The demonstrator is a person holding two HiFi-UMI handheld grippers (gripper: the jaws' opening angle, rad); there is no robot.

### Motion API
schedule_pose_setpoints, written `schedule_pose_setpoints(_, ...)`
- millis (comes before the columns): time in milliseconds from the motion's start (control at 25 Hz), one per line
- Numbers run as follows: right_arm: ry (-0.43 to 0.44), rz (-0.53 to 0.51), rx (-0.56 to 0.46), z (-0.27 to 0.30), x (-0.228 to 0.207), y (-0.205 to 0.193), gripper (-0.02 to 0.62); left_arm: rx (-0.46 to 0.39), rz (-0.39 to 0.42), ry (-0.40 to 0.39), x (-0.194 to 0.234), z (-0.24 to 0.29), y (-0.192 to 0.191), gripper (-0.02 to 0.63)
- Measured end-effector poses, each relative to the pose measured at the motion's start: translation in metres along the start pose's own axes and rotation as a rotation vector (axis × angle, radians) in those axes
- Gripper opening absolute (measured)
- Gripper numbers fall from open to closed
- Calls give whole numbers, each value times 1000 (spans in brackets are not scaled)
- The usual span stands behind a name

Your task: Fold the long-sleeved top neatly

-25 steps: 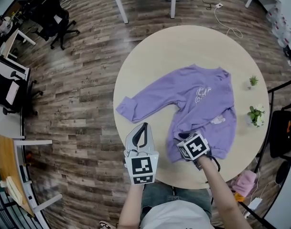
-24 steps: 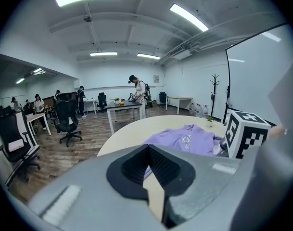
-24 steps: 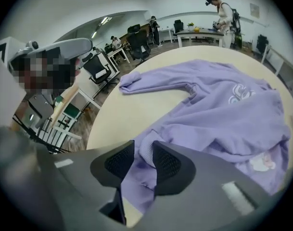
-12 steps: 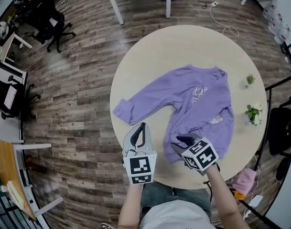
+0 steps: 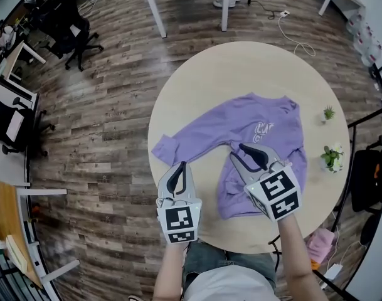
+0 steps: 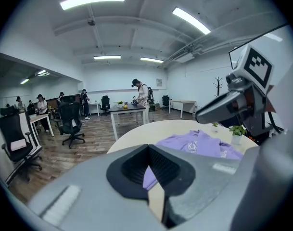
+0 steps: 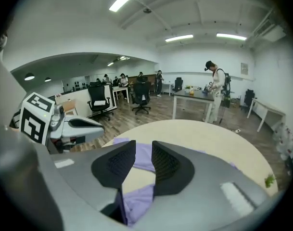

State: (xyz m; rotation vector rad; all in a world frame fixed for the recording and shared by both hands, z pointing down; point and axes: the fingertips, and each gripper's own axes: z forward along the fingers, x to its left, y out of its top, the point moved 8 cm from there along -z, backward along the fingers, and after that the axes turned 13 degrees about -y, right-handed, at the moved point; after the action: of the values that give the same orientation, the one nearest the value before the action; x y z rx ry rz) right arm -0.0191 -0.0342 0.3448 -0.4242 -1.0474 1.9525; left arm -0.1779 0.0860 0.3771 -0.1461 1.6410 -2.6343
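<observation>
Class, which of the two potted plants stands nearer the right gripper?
The larger plant with white flowers; the smaller plant sits beyond it, farther away.

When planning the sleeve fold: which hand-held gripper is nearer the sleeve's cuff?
Left. The left hand-held gripper hovers close beside the cuff; the right hand-held gripper hangs farther off over the top's body, its empty jaws having just closed partway.

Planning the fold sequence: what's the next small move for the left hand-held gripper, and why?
Probably open the left hand-held gripper and reach for the cuff: that sleeve lies stretched out from the purple top, unfolded, and the gripper hovers shut close by.
</observation>
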Motion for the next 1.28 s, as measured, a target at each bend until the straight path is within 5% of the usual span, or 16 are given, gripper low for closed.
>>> schedule_pose_setpoints(240, 25, -57, -52, 35, 24, 39, 118, -7, -18, 63, 23, -18, -2, 2)
schedule_pose_setpoints(680, 189, -69, 62, 120, 100, 25, 130, 6, -93, 196, 70, -57, -28, 2)
schedule_pose_setpoints(1280, 175, 51, 212, 217, 129, -12, 153, 42, -161, 237, 99, -57, -65, 2)
